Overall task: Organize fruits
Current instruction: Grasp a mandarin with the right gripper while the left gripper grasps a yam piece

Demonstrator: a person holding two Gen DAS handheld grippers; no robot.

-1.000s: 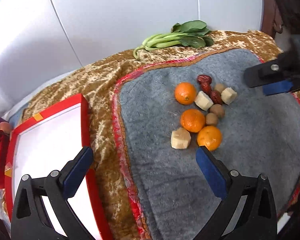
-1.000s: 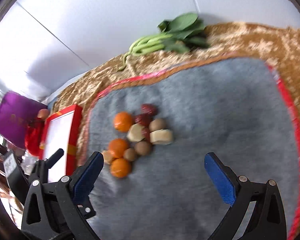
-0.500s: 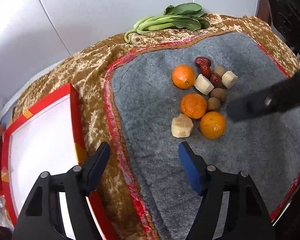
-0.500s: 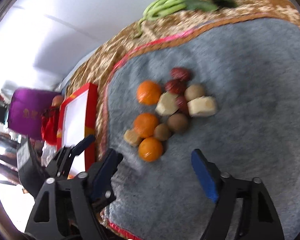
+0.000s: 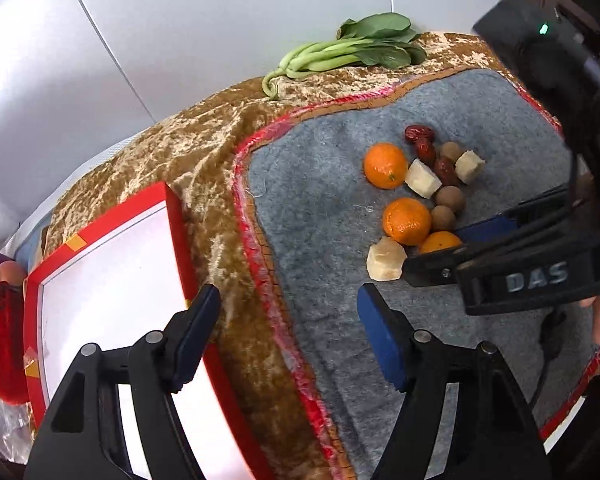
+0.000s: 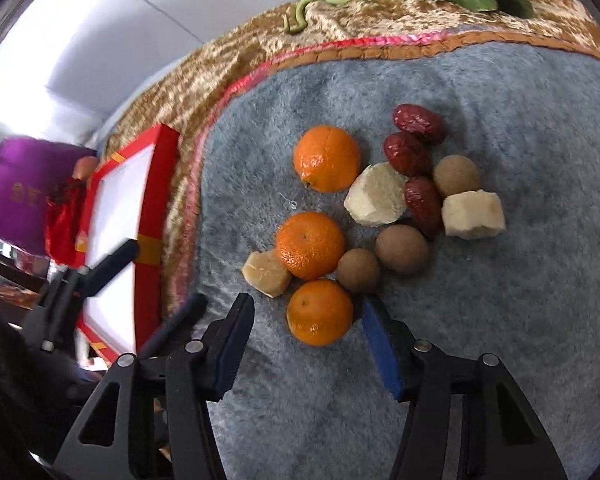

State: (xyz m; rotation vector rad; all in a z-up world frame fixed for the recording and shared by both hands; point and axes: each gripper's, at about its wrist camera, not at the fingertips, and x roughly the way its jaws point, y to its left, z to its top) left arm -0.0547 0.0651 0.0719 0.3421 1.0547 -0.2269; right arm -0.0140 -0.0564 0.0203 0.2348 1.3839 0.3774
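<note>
Reaching: I had the right gripper (image 6: 306, 340) low over the gray mat (image 6: 520, 320), its jaws spread wide on either side of the nearest orange (image 6: 320, 312), not yet pressing it as far as I could judge.
Left side: I held the left gripper (image 5: 288, 316) with its jaws apart and nothing between them, hanging above the seam where the gold cloth (image 5: 204, 152) met the red tray (image 5: 176, 216).
Fruit pile: everything sat in one loose cluster on the mat, with two more oranges (image 6: 327, 159) beyond the near one, three red dates (image 6: 419, 118), three brown round fruits (image 6: 402, 249) and three pale cut chunks (image 6: 376, 194), many of them touching.
Tray: its white floor showed bare in both views, so I judged that no fruit had been moved there.
Greens: a bunch of leafy stalks (image 5: 340, 54) lay on the cloth at the far edge, well apart from the pile.
Progress: by my reading the sorting had barely begun; the first pick was only being lined up.
Left to do: I judged every piece still needed lifting out and grouping, likely into the tray.
Risk: the near orange touched a chunk and a brown fruit, so I expected closing could nudge them.
</note>
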